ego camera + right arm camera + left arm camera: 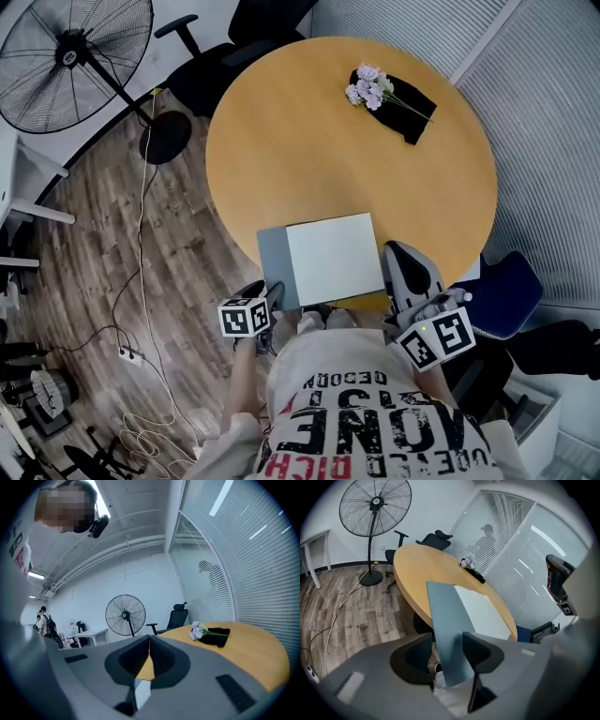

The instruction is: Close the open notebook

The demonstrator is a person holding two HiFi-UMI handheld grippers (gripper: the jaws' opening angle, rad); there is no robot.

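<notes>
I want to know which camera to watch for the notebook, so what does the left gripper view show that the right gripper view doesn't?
Only the left gripper view: the notebook's grey cover standing between the open left claw, its white page, and the wooden floor with a cable. Only the right gripper view: the shut right claw and people far back on the left. Both: the fan, the office chair, the round table and the flowers on it.
</notes>
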